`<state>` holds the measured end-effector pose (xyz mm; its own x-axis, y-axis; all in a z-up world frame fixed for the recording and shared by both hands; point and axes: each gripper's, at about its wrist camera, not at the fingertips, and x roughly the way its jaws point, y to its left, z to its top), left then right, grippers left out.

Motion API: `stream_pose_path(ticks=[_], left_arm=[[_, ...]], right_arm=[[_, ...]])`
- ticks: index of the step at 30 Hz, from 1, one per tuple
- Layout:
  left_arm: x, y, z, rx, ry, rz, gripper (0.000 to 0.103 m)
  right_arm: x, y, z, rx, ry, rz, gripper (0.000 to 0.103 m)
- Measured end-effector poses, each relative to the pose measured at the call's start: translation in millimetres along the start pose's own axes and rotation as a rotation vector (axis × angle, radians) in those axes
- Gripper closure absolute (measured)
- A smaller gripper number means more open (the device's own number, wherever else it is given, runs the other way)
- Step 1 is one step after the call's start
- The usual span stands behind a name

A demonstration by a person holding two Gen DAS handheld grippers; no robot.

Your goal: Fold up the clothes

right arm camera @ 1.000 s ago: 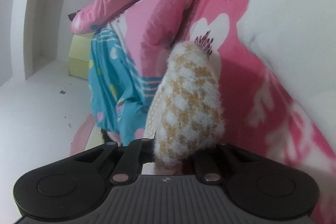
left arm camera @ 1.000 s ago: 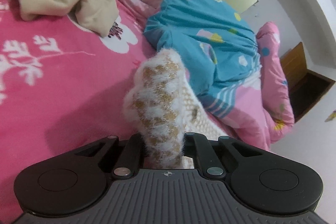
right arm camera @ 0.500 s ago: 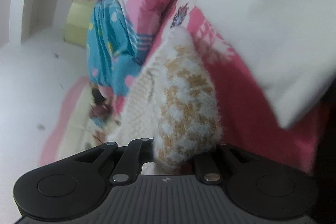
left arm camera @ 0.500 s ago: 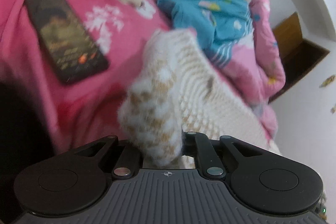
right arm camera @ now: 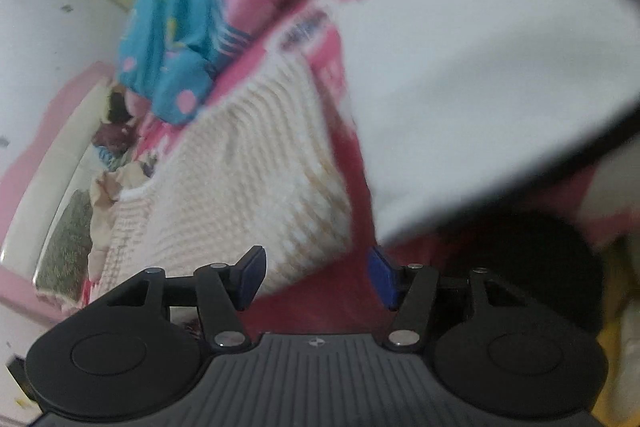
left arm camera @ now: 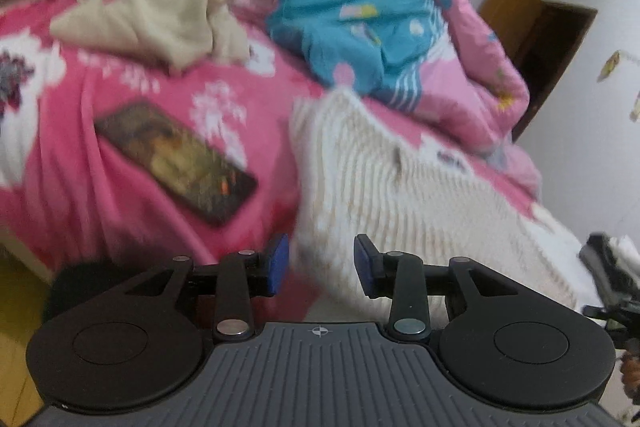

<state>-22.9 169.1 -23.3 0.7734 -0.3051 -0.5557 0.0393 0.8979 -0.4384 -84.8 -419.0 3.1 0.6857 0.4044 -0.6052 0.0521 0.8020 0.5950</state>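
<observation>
Now released: half a second ago both tongs clamped on the fuzzy checked edge of the knit sweater [left arm camera: 400, 187]; at present left tongs [left arm camera: 321, 264] parted wide, blue pads [left arm camera: 276, 263] clear of the fabric, gripping nothing. Right tongs [right arm camera: 316, 277] likewise spread apart and empty, with the sweater's near hem just beyond the left pad. Sweater lying spread flat on the pink bed [left arm camera: 80, 163], near edge close to both tongs. Left of it, a dark phone [left arm camera: 176, 163] face up on the sheet. Farther back, a cream garment [left arm camera: 160, 23] and a blue-and-pink quilt [left arm camera: 360, 27]. No containers visible. Blurred white cloth [right arm camera: 480, 67] at right.
</observation>
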Motion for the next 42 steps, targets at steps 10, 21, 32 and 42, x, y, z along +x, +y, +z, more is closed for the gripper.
stream_pose_path(ticks=[10, 21, 32, 42], left_arm=[[34, -16, 61, 0.148, 0.014, 0.026, 0.048], [97, -13, 93, 0.148, 0.097, -0.025, 0.049], [110, -15, 92, 0.159, 0.065, -0.028, 0.092], [81, -20, 95, 0.131, -0.083, -0.012, 0.101]], right_arm=[[62, 53, 89, -0.319, -0.115, 0.062, 0.044], [181, 36, 143, -0.334, 0.073, -0.037, 0.044], [183, 44, 137, -0.381, 0.040, -0.015, 0.096], [154, 72, 145, -0.466, -0.133, -0.014, 0.098]])
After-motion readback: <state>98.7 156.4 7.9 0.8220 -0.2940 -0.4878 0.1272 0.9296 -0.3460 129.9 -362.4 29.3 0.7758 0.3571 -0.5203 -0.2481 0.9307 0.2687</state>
